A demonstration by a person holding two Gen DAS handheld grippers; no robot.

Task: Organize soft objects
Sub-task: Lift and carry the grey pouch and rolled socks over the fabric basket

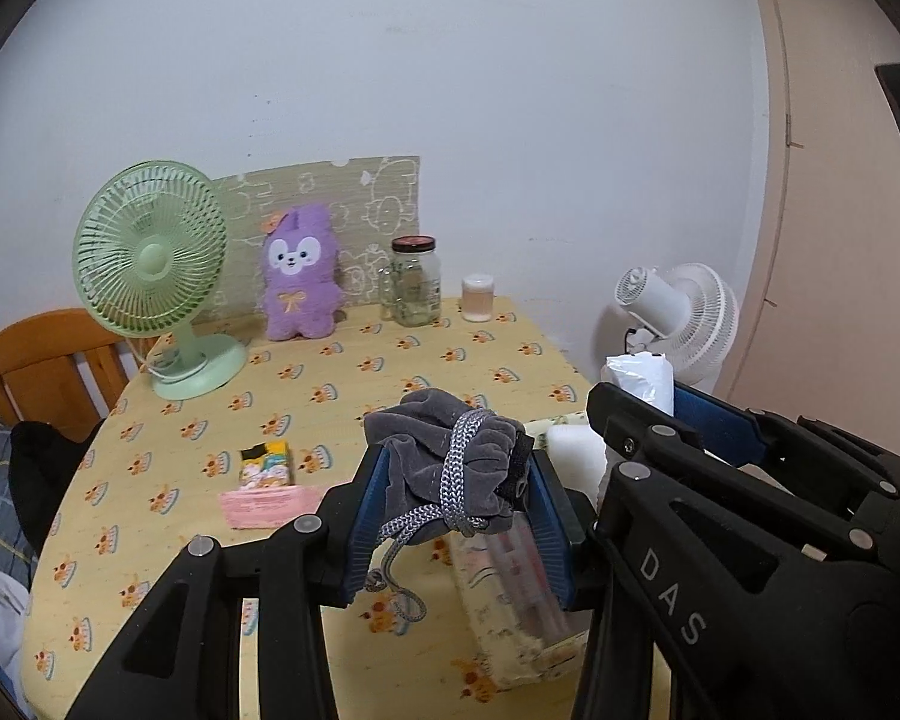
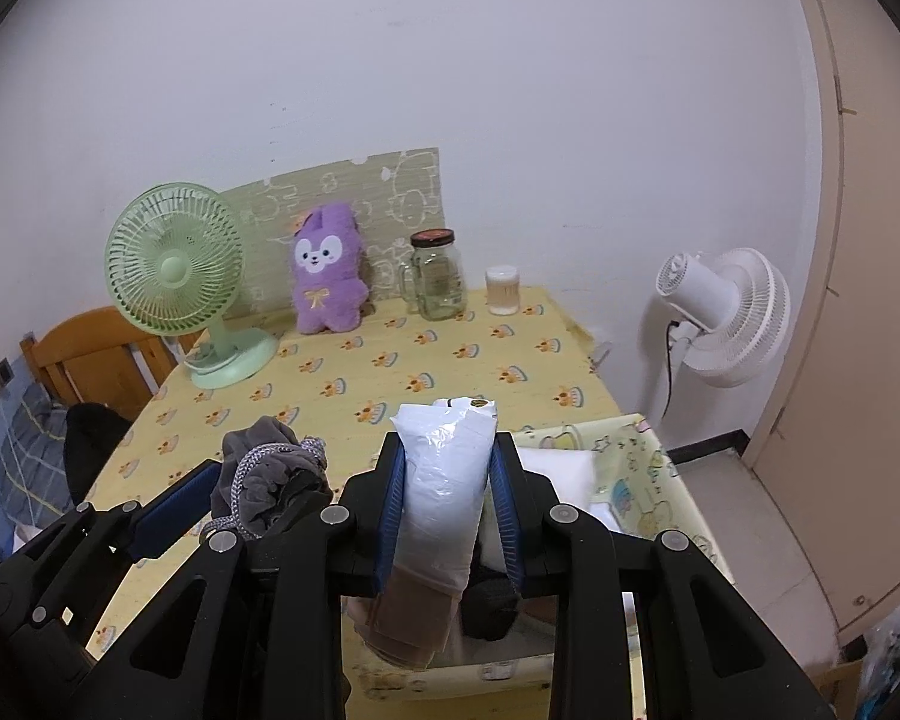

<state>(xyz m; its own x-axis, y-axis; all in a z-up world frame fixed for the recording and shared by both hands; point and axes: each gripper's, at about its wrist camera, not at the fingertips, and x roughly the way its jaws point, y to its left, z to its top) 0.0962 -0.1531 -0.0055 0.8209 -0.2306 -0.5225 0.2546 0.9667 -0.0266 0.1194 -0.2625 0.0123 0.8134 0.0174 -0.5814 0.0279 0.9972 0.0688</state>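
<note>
My left gripper point(image 1: 456, 480) is shut on a grey velvet drawstring pouch point(image 1: 450, 462), whose braided cord hangs below the blue pads. It hovers above the yellow patterned table point(image 1: 342, 384). My right gripper point(image 2: 447, 480) is shut on a white plastic-wrapped packet point(image 2: 444, 480) with a beige end hanging down. The pouch point(image 2: 270, 480) also shows at the left of the right wrist view, and the packet point(image 1: 639, 381) at the right of the left wrist view. A patterned fabric box point(image 2: 636, 480) with white soft items sits under the right gripper. A purple plush toy point(image 1: 299, 276) leans at the table's back.
A green desk fan point(image 1: 153, 264), a glass jar point(image 1: 415, 282) and a small white cup point(image 1: 477, 298) stand along the back. A small colourful pack point(image 1: 265, 463) and a pink paper point(image 1: 267, 504) lie on the table. A white floor fan point(image 2: 726, 312) stands right, a wooden chair point(image 1: 42, 360) left.
</note>
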